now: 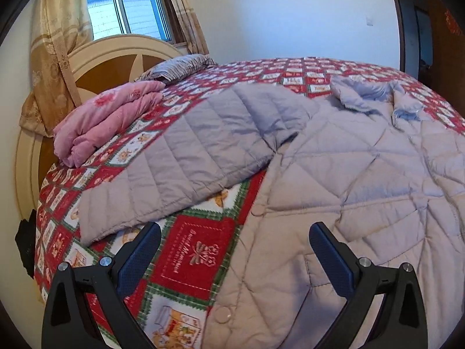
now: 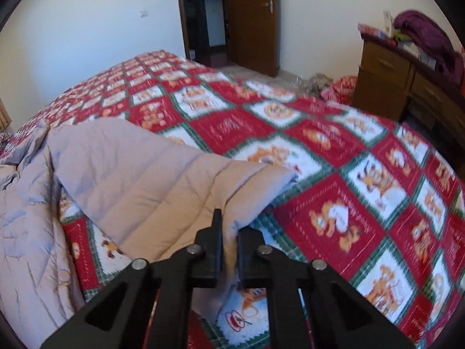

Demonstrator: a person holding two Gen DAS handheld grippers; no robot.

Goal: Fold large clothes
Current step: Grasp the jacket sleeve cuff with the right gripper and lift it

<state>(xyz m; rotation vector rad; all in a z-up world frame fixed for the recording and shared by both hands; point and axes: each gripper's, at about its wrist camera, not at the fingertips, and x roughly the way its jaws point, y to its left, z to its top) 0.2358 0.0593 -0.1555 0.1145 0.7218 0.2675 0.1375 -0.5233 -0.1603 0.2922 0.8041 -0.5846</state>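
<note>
A pale lilac quilted jacket [image 1: 363, 174] lies spread on the bed, collar at the far side, one sleeve [image 1: 189, 157] stretched out to the left. My left gripper [image 1: 235, 229] hangs open just above the jacket's snap-button front edge, one finger over the bedspread and one over the jacket, holding nothing. In the right wrist view the other sleeve [image 2: 145, 168] reaches out from the jacket body [image 2: 26, 218]. My right gripper [image 2: 231, 226] is shut on this sleeve's edge near the cuff, and a pinch of fabric shows between the jaws.
The bed carries a red, white and green patchwork bedspread [image 2: 334, 174]. A folded pink blanket [image 1: 110, 119] and a striped pillow [image 1: 177, 68] lie by the headboard [image 1: 107, 64]. A wooden dresser [image 2: 407, 87] with clutter stands at the right, a brown door [image 2: 252, 20] behind.
</note>
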